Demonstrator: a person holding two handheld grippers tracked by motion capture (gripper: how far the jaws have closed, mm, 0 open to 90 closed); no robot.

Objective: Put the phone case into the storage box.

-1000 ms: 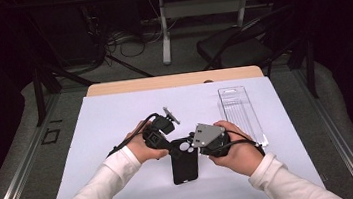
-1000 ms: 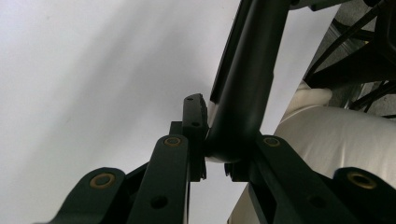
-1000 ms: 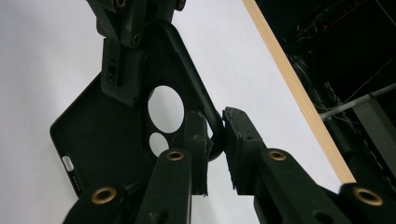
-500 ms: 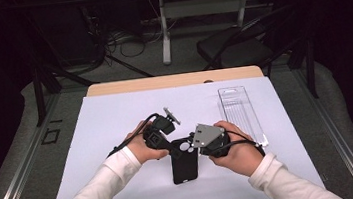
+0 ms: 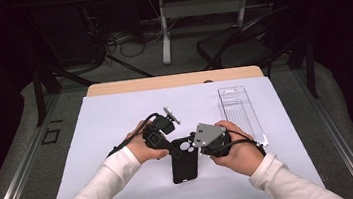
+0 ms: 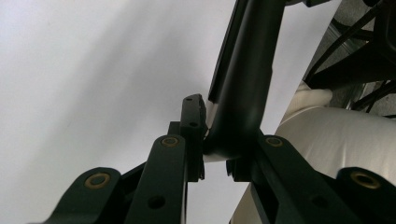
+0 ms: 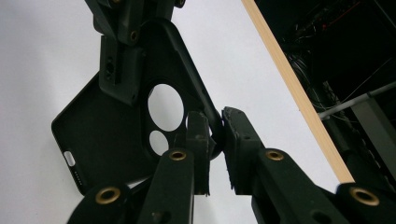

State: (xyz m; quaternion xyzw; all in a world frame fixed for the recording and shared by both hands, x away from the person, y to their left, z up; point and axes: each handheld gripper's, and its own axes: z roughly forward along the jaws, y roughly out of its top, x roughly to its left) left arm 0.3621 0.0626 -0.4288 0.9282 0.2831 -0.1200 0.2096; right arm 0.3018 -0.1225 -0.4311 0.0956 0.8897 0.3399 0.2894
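Black phone case [image 5: 184, 165] between both claws, clear tray [image 5: 238, 108] apart.

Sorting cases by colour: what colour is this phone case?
Black, clearest in the right gripper view: phone case.

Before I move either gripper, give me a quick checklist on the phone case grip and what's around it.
1. Left gripper shut on the phone case edge: ok.
2. Right gripper shut on the case's corner rim by the camera cutout: ok.
3. Case free of the white mat: cannot tell.
4. Clear plastic tray apart from both hands: ok.
5. Case empty, no phone inside: ok.
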